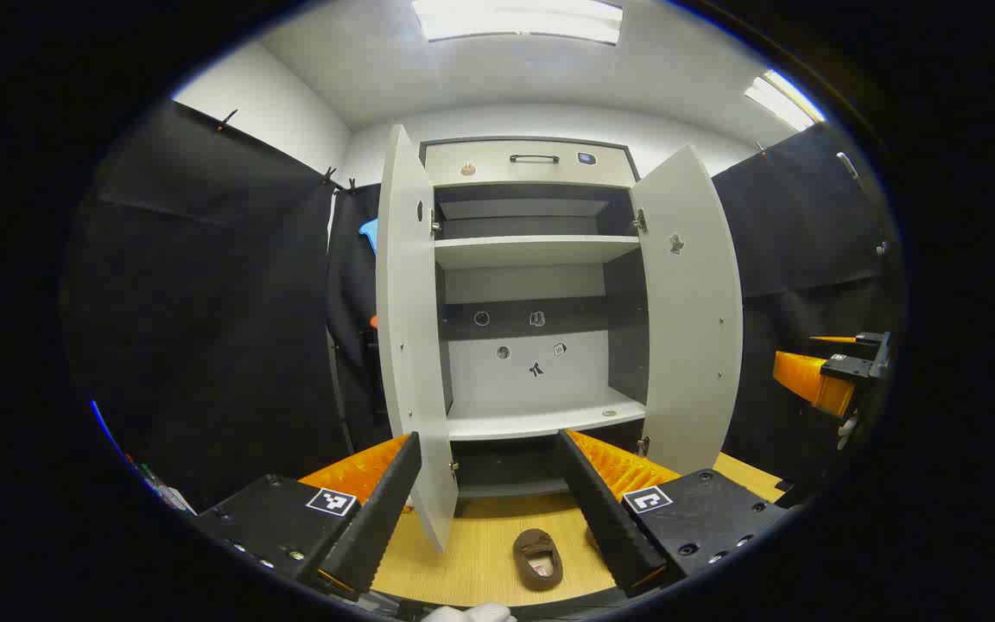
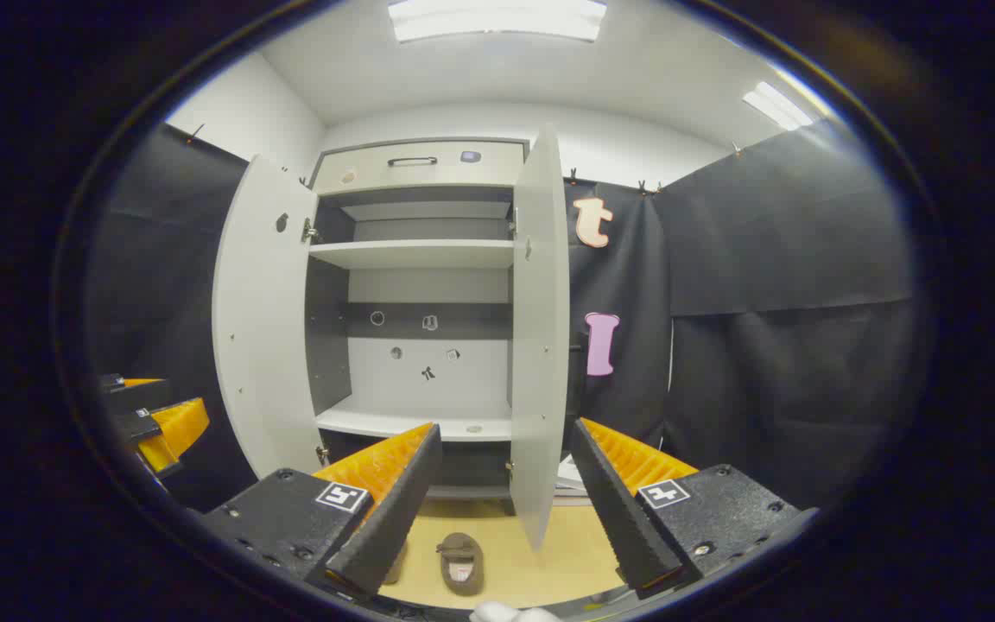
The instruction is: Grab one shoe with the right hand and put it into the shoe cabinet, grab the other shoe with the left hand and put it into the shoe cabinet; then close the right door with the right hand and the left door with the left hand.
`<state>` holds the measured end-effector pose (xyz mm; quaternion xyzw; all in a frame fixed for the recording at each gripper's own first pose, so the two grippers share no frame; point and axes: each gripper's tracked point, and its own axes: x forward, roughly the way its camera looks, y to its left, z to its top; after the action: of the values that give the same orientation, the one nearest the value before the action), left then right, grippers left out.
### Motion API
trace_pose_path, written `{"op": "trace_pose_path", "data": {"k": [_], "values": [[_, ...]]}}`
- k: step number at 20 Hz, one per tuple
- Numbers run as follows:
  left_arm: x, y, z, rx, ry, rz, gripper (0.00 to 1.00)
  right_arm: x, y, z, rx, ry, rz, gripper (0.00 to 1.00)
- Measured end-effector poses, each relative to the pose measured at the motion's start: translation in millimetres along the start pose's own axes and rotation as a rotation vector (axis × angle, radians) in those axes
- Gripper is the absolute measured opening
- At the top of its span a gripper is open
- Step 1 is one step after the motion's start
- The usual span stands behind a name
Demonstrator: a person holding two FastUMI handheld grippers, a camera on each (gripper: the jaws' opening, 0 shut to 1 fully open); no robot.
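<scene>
- Left gripper view: the left tongs (image 1: 497, 505) stand open and empty, fingers spread wide, facing the shoe cabinet (image 1: 532, 294), whose left door (image 1: 407, 337) and right door (image 1: 692, 320) both hang open
- One brown shoe (image 1: 537, 558) lies on the wooden surface (image 1: 480, 553) in front of the cabinet, below and between the left fingers, its long axis running roughly toward the cabinet; a second shoe is mostly hidden behind the fingers
- The right tongs (image 1: 826, 376) appear at the far edge of this view, held higher and well apart from the shoe
- Right gripper view: the right tongs (image 2: 502, 510) are likewise open and empty; the shoe lies low, just left of centre, opening upward
- Judgement: neither shoe is yet gripped or shelved; the right tongs must drop downward and slightly leftward to reach theirs
</scene>
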<state>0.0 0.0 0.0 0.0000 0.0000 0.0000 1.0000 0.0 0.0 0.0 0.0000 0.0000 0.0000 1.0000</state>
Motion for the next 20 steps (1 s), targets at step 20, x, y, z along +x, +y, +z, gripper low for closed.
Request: {"op": "trace_pose_path", "data": {"k": [20], "values": [[2, 24, -8, -0.045, 0.025, 0.067, 0.96, 10, 23, -19, -0.049, 0.034, 0.044, 0.99]]}}
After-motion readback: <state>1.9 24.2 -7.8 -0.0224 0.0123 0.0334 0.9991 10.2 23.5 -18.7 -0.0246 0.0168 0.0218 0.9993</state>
